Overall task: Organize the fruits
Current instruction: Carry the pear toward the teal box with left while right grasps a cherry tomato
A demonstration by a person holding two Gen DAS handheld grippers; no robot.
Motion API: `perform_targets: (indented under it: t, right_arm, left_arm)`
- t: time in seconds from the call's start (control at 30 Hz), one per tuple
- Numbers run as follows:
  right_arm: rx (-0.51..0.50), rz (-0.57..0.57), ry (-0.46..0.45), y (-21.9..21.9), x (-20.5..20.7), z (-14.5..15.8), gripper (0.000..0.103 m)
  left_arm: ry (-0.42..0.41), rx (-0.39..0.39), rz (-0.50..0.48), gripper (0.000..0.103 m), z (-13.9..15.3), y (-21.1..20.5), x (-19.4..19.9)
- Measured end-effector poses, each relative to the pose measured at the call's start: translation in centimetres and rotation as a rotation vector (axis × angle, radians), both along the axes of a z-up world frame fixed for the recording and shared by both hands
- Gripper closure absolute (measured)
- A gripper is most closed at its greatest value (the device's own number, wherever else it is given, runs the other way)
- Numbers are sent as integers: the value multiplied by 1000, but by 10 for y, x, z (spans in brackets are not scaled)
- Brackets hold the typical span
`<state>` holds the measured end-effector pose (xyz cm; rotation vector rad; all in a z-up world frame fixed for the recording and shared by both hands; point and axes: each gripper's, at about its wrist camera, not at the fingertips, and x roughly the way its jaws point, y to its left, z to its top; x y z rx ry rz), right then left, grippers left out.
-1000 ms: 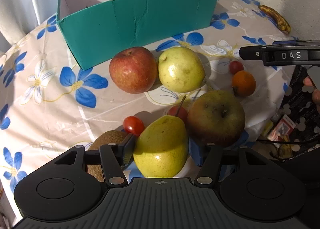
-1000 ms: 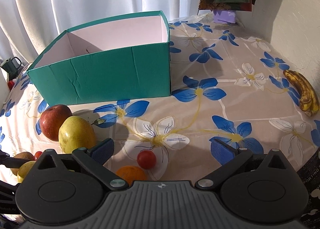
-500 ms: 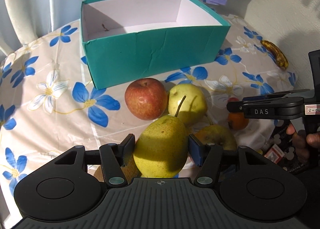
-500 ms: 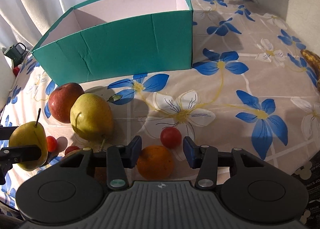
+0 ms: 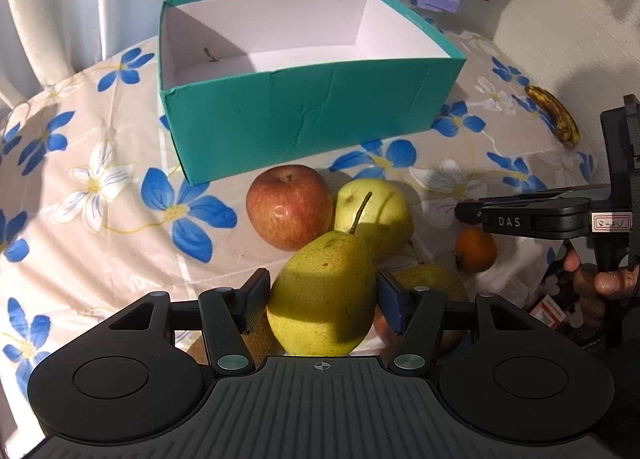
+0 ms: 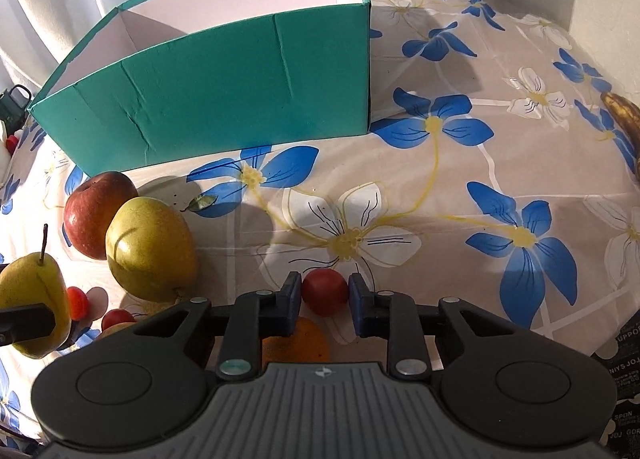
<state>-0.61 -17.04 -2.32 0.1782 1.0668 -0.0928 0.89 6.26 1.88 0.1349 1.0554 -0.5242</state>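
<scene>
The teal box [image 5: 304, 119] looks like matt card, creased along its wall, white and smooth inside. A glossy, plastic-looking floral cloth [image 6: 460, 163] covers the worktop. The red apple [image 5: 289, 206] shines; the pear [image 5: 322, 295] is dull and speckled. Both grippers look like matt black plastic, ribbed at the body.

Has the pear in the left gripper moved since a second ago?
Yes. The pear, held in the left gripper, has been lifted off the tablecloth, away from the kiwi and cherry tomato that flanked it.
</scene>
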Motion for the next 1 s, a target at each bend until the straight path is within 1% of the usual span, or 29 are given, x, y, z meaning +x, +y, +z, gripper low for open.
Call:
perform_targets:
  t: [0.07, 0.2, 0.43, 0.53, 0.6, 0.73, 0.83, 0.93, 1.0]
  right_arm:
    - [-3, -11, -33, -2, -2, 6, 79]
    - [-18, -17, -97, -1, -2, 20, 78]
    - [-27, -15, -189, 4, -4, 38, 78]
    - [-37, -17, -226, 7, -3, 47, 79]
    - [-45, -12, -245, 8, -3, 51, 78]
    - [-60, -17, -275, 10, -3, 57, 79]
    - [-63, -25, -290, 9, -3, 61, 79]
    - [-83, -37, -315, 8, -4, 66, 79]
    - [-98, -47, -330, 6, -5, 69, 79]
  left_arm:
    - [-20, 10, 5, 41, 6, -2, 3]
    - [-91, 30, 31, 41, 26, -6, 14]
    - [-236, 37, 121, 41, 66, -21, 48]
    - [-276, 47, 172, 41, 73, -29, 68]
    - [-287, 48, 197, 41, 73, -33, 79]
    - [-293, 108, 232, 41, 61, -47, 103]
    - [-288, 139, 255, 41, 49, -55, 115]
    - [-266, 139, 266, 41, 42, -58, 125]
    - [-247, 125, 268, 41, 38, -60, 131]
